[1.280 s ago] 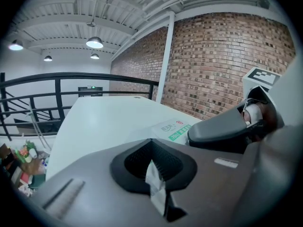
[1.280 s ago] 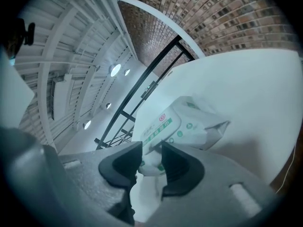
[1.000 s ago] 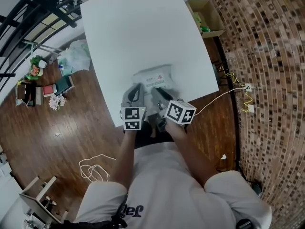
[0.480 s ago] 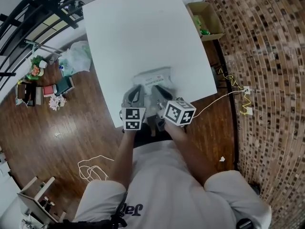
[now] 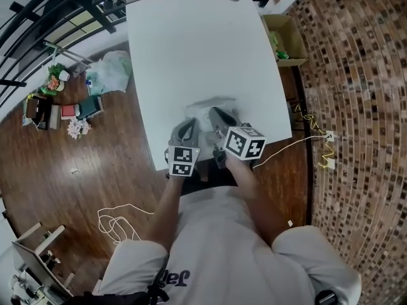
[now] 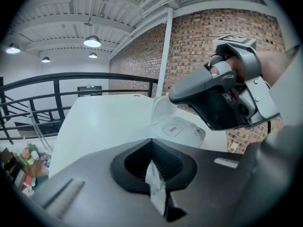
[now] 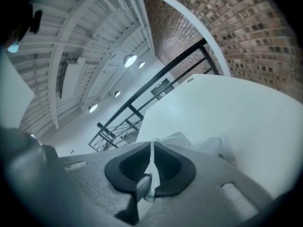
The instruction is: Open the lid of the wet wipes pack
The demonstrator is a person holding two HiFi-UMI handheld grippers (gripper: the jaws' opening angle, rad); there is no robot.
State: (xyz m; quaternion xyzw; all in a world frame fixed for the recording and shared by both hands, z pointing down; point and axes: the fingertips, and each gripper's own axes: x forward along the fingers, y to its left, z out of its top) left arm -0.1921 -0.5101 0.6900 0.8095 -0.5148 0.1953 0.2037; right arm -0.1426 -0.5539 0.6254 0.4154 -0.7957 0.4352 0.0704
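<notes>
The white wet wipes pack (image 5: 206, 110) lies near the front edge of the white table (image 5: 191, 43). In the left gripper view its lid (image 6: 163, 110) stands flipped up above the "OPEN" label (image 6: 173, 129). My right gripper (image 5: 217, 115) reaches over the pack, its tip (image 6: 176, 96) at the lid's top edge. Its jaws are closing, and a thin white flap with green print (image 7: 150, 174) is pinched between them. My left gripper (image 5: 188, 124) is shut on a thin white edge of the pack (image 6: 155, 186) at the pack's near left side.
A cardboard box (image 5: 287, 33) sits on the floor beside the table's right edge. A cable (image 5: 299, 138) trails off the front right corner. A plastic bag (image 5: 107, 74) and small clutter (image 5: 57, 110) lie on the wooden floor to the left. A black railing (image 6: 57, 93) runs behind.
My right gripper has moved forward over the pack and risen a little, covering the label that showed before. The left gripper has stayed where it was.
</notes>
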